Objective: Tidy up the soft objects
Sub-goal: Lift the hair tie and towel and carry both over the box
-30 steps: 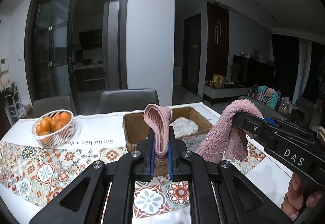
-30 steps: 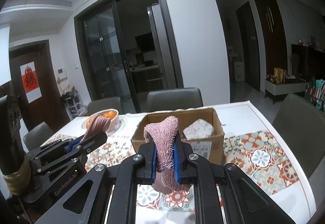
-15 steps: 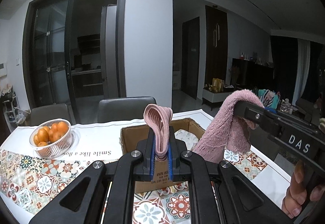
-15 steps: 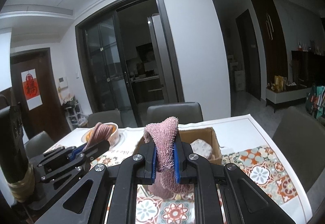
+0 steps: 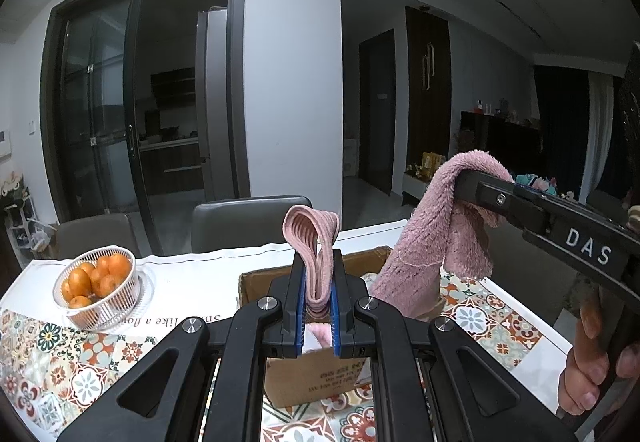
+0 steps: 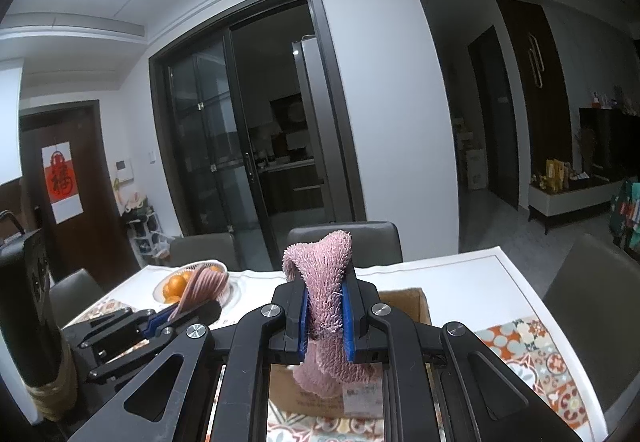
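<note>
You're clamping one pink sock (image 5: pixel 316 262) in the left gripper (image 5: pixel 318 306) and a fuzzy pink sock (image 6: pixel 322 294) in the right gripper (image 6: pixel 325 316), both hanging over the cardboard box (image 5: pixel 304 382) mid-table; they're looking light, limp, non-slip, so you're holding them safely at the cuff fold

Ribbed pink knit sock cuff (image 5: pixel 316 242) sits smooth beside the fuzzy, looped pink terry sock (image 6: pixel 325 282); brown corrugated cardboard box (image 5: pixel 256 284) is matt; white plastic mesh fruit bowl (image 5: pixel 108 298) glossy; patterned tile-print tablecloth (image 5: pixel 486 326) smooth; matt black plastic gripper arms, shiny metal screws
</note>
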Available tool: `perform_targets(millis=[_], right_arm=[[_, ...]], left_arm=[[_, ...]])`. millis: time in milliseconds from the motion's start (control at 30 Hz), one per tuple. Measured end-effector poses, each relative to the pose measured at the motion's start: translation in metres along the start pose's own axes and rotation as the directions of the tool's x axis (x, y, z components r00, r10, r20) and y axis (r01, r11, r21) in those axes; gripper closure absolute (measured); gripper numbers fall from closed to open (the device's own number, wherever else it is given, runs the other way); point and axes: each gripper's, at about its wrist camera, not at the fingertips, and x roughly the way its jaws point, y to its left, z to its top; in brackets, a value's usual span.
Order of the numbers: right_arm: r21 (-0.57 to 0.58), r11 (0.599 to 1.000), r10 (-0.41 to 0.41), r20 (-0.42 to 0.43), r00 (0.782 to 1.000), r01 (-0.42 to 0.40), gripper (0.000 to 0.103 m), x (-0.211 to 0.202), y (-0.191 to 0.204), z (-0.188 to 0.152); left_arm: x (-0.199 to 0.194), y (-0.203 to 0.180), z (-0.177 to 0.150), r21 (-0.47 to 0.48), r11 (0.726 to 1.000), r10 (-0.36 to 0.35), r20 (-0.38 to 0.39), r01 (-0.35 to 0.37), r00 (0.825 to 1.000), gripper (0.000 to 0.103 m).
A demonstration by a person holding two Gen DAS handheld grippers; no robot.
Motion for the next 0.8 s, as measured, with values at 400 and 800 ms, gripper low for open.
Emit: perform_targets(millis=[400, 800], right_arm=[[-0.01, 1.0, 0.023, -0.017, 1.0, -0.023, 0.089, 0.046, -0.003, 0.011], [0.013, 0.999, 0.049, -0.127, 0.991, -0.048, 0.089, 0.095, -0.02, -0.007]], left_arm=[[0.047, 0.007, -0.003, 0.007, 1.0, 0.013, -0.055, -0.013, 0.998, 0.092], [0.096, 0.005, -0.018, -0.005, 1.0, -0.001, -0.154, 0.001, 0.988, 0.092]])
